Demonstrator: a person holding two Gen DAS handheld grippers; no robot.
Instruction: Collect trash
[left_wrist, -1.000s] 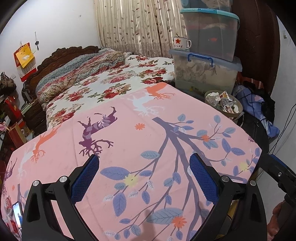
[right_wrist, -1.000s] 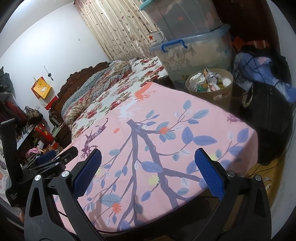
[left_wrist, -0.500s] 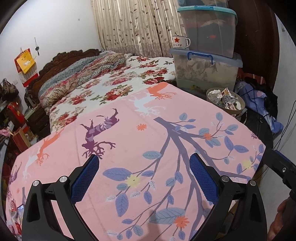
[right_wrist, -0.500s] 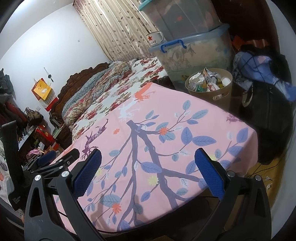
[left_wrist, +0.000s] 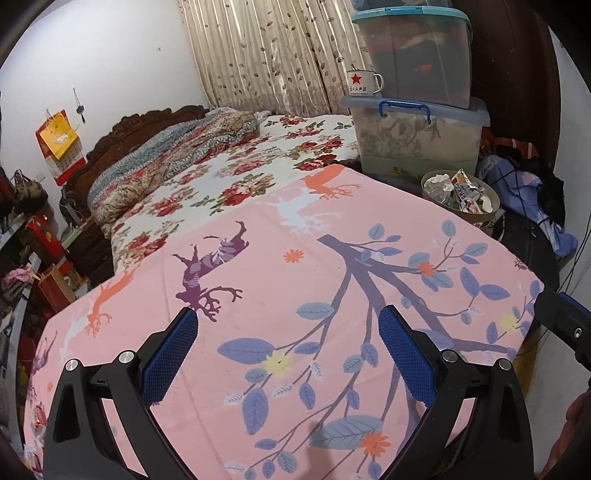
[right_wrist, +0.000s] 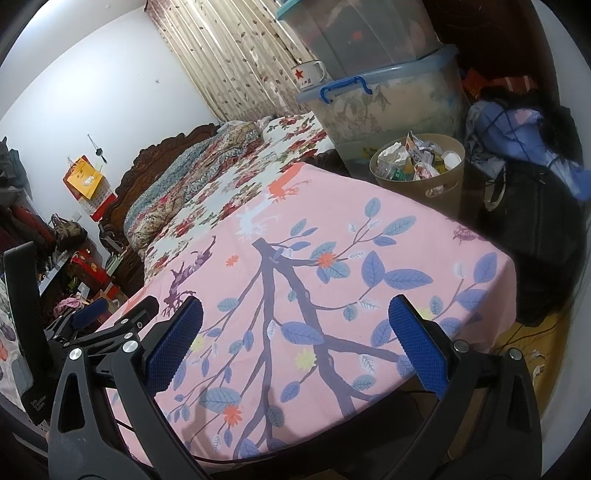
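Both cameras have drifted slightly over the pink tablecloth (left_wrist: 314, 258). The left gripper (left_wrist: 288, 354) and right gripper (right_wrist: 295, 343) hang spread, empty; trash apparently all sits in the wastebasket (right_wrist: 421, 177) beyond it.

Matt pink cloth sheet (left_wrist: 295, 280); translucent plastic storage boxes (left_wrist: 413, 144); carved glossy wood headboard (left_wrist: 122, 136); textured blue pads (right_wrist: 417, 349).

I see soft, even daylight in both views, brightest on the white wall (right_wrist: 110, 92) at upper left. Faint shadows fall on the pink cloth (left_wrist: 295, 295). Fisheye bending and black vignetting ring the edges.
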